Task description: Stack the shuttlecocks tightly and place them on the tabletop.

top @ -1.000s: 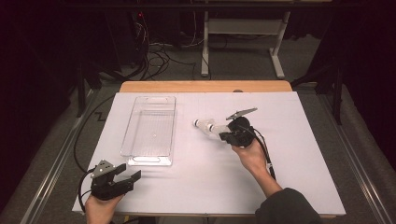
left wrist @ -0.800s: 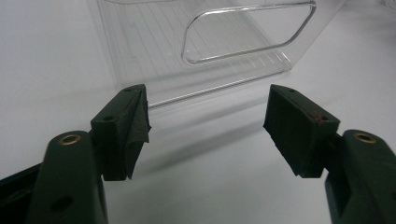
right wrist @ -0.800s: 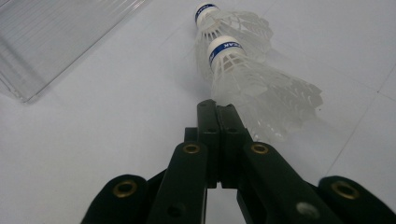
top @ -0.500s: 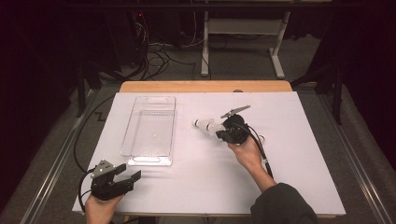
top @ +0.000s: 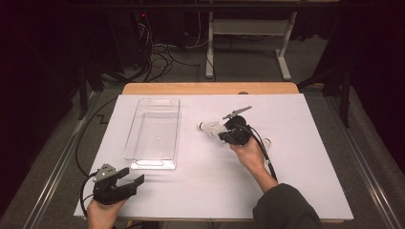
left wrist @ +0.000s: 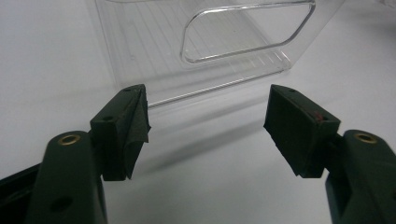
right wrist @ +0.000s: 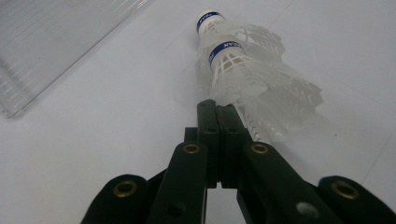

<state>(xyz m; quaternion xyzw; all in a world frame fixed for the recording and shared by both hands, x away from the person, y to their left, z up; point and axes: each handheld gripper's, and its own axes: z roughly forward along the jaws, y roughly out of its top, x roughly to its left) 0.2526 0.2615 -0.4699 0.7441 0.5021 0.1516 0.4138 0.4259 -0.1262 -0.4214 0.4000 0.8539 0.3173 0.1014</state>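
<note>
High view: right claw [top: 221, 131], closed, reaches level toward shuttlecocks [top: 210, 128].

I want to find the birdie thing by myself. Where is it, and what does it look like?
Find the white table sheet, then the clear plastic tray on its left half. Just right of the tray, at the right gripper, lie white shuttlecocks nested together. Nothing else has a netted, feathery skirt and blue-banded caps.
</note>
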